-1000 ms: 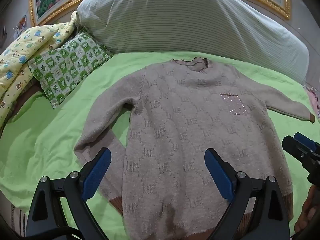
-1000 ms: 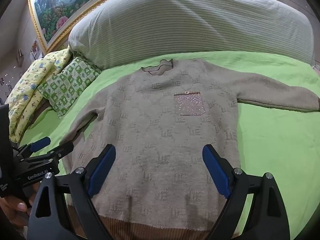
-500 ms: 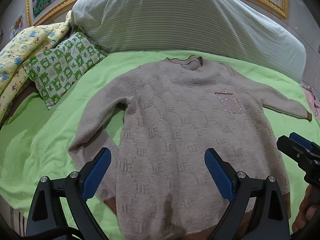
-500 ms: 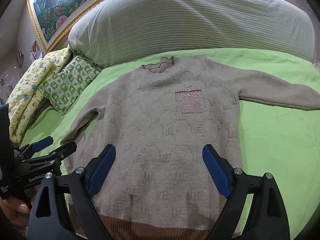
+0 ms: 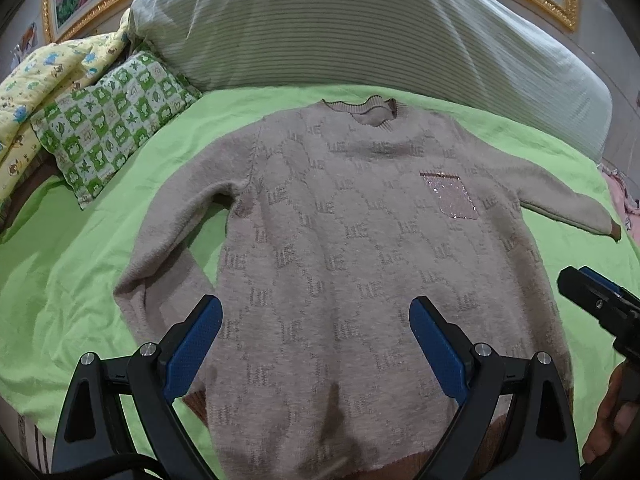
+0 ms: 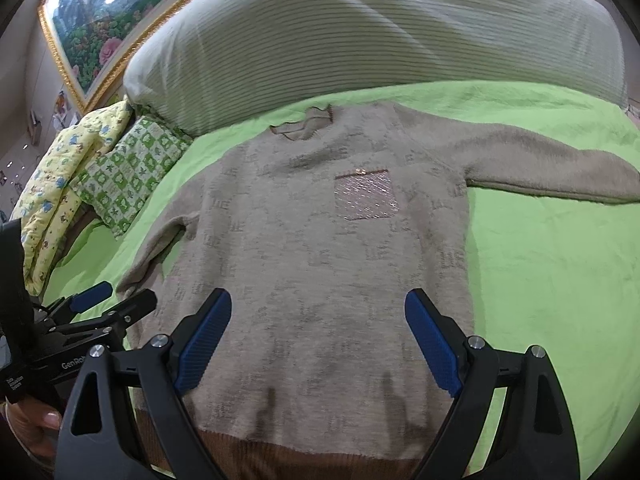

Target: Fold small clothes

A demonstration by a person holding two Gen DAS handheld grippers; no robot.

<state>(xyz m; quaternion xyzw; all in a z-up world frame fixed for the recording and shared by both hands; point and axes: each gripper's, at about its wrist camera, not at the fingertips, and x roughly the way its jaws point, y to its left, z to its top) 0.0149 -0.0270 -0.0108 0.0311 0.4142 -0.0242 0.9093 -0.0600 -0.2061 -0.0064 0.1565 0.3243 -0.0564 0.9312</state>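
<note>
A beige knitted sweater with a sparkly chest pocket lies flat, face up, on the green bedsheet. Its left sleeve bends down along the body; its right sleeve stretches out sideways. My left gripper is open and empty, hovering over the lower left of the sweater near the brown hem. My right gripper is open and empty, above the lower middle of the sweater. Each gripper shows at the edge of the other's view: the right one, the left one.
A large striped pillow lies behind the sweater's collar. A green checked cushion and a yellow patterned quilt sit at the far left. A gold picture frame hangs on the wall behind.
Both grippers have drifted slightly, with the sweater shifting a little in each view. Both stay open; the sweater lies as before.
</note>
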